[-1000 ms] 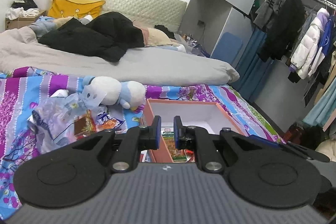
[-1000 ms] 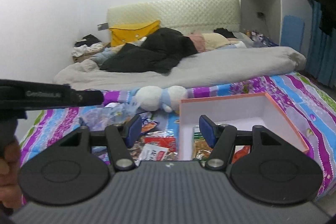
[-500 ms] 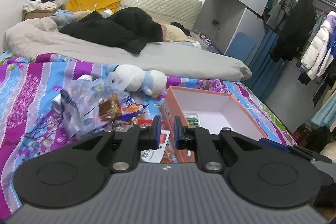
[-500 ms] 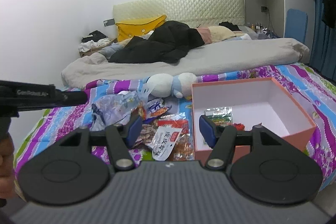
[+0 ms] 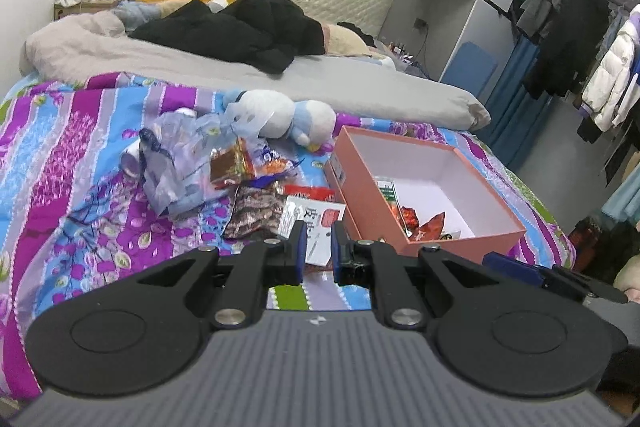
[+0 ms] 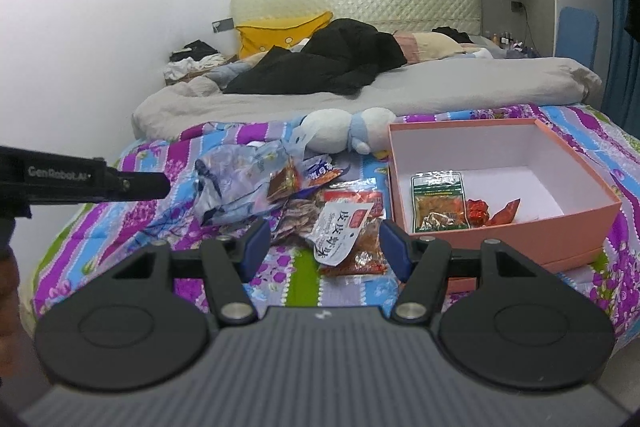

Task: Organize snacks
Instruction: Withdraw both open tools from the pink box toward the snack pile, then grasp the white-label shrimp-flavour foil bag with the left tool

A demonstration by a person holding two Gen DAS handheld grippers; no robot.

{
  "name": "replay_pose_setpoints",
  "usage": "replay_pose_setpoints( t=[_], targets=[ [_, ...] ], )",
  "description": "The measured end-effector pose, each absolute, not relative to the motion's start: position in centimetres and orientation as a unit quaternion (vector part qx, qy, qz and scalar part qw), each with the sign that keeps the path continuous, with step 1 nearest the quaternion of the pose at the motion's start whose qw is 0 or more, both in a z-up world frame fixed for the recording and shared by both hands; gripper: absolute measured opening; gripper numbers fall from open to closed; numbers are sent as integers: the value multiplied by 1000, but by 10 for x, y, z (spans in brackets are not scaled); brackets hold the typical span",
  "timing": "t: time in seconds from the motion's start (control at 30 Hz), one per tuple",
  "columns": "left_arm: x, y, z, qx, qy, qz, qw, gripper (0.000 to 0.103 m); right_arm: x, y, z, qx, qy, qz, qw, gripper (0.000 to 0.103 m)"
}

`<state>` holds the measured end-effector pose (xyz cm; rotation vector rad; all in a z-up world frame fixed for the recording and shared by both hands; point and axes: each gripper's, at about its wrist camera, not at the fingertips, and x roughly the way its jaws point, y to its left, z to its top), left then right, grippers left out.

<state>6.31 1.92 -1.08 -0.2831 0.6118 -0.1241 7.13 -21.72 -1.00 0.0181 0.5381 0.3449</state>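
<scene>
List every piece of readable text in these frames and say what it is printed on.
"GenRobot.AI": on the black left tool's body, right wrist view.
"皮皮虾": large characters on the white snack packet; its smaller Latin print is too blurred.
Green-topped packet in the pink box: label unreadable.
Other wrappers: too crumpled or blurred.

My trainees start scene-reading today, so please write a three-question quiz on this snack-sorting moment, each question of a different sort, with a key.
1. True or false: the pink box is empty.
2. Which gripper is open wider: left gripper or right gripper?
3. What lies just behind the box: A plush toy, B a kettle, C a shoe?

Key: 1 false, it holds a green snack packet and red wrappers. 2 right. 3 A.
</scene>
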Motion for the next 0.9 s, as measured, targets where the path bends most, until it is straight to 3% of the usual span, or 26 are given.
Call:
replay_pose_setpoints(
  t=[0.3, 0.37, 0.43, 0.47, 0.53, 0.9],
  targets=[
    [78, 26, -33, -144, 321, -59, 934, 15, 77, -215, -18, 10, 276, 173, 945, 63],
    [87, 27, -39, -143, 329, -59, 932, 23, 78, -215, -20, 9, 278, 174, 945, 63],
    [94, 28, -43, -142, 334, -58, 930, 44, 83, -213, -24, 5, 283, 172, 943, 66],
    [98, 29, -45, -142, 336, -55, 929, 49, 87, -212, -26, 3, 286, 169, 943, 80],
    [104, 32, -50, -143, 338, -52, 929, 58, 92, -210, -32, 2, 290, 169, 942, 88],
    [166, 54, -95, -168, 378, -39, 909, 60, 134, -191, -62, -17, 321, 185, 929, 87]
  ],
)
